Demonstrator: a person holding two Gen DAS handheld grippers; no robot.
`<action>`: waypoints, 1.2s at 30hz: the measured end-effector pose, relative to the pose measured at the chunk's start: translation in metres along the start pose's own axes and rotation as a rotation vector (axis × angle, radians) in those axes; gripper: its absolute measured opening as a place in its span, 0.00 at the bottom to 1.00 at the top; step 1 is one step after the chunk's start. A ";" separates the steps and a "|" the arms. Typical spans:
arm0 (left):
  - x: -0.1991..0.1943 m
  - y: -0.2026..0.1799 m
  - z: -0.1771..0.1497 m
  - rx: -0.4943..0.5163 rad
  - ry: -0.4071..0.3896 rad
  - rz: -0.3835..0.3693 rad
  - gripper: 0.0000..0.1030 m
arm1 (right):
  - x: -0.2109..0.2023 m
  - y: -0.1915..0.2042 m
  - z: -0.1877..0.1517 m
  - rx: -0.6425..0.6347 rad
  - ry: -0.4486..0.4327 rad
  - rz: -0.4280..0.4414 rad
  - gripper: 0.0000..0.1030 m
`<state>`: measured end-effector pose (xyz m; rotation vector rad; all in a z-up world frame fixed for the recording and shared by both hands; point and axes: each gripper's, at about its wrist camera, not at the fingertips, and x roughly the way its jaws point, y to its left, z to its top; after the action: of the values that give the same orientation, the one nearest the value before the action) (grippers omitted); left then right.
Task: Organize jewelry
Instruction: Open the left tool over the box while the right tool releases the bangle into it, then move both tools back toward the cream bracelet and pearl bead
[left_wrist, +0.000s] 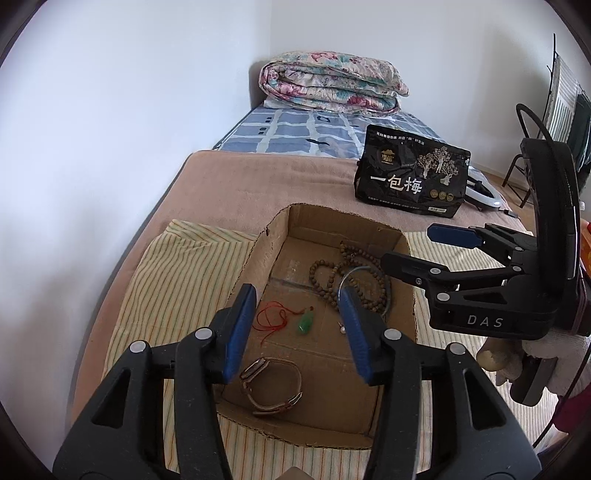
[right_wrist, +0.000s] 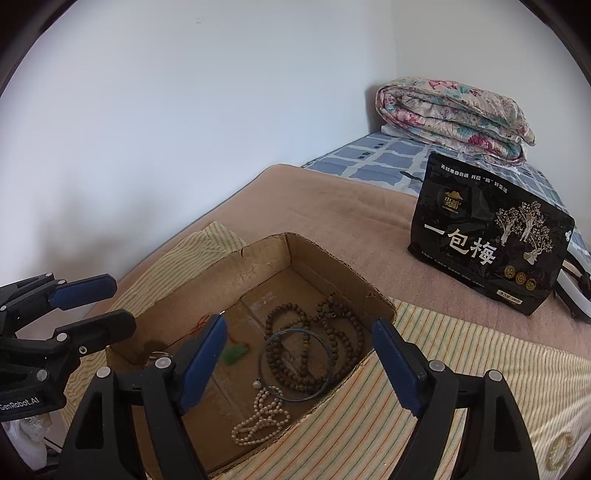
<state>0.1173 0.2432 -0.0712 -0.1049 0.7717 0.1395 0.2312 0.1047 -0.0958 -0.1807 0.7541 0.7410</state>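
An open cardboard box (left_wrist: 258, 251) (right_wrist: 258, 254) lies on a striped cloth on the bed. Inside lie a green jade pendant on red cord (left_wrist: 305, 322) (right_wrist: 234, 355), brown wooden prayer beads (left_wrist: 325, 280) (right_wrist: 314, 332), a thin blue bangle (left_wrist: 341, 282) (right_wrist: 295, 397), a pale bead string (right_wrist: 258, 421), a small pearl (left_wrist: 342, 328) and a rose-gold watch band (left_wrist: 271, 387). My left gripper (left_wrist: 299, 332) is open and empty, above the box's near half. My right gripper (right_wrist: 299, 365) is open and empty over the box's right side; it also shows in the left wrist view (left_wrist: 417, 247).
A black snack bag (left_wrist: 410, 173) (right_wrist: 487, 240) stands on the pink blanket behind the box. A folded floral quilt (left_wrist: 332, 81) (right_wrist: 454, 114) lies at the bed's far end. A white wall runs along the left. A chair (left_wrist: 524, 162) stands at the right.
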 end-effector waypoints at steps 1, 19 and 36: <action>0.000 0.000 0.000 0.000 -0.001 0.001 0.47 | -0.001 -0.001 0.000 0.000 0.000 -0.003 0.81; -0.012 -0.009 0.002 0.005 -0.029 0.019 0.47 | -0.029 -0.015 -0.003 0.010 -0.027 -0.035 0.84; -0.023 -0.069 0.004 0.084 -0.060 -0.046 0.47 | -0.100 -0.096 -0.031 0.084 -0.055 -0.167 0.87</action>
<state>0.1147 0.1738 -0.0495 -0.0385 0.7140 0.0658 0.2291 -0.0330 -0.0606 -0.1445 0.7074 0.5529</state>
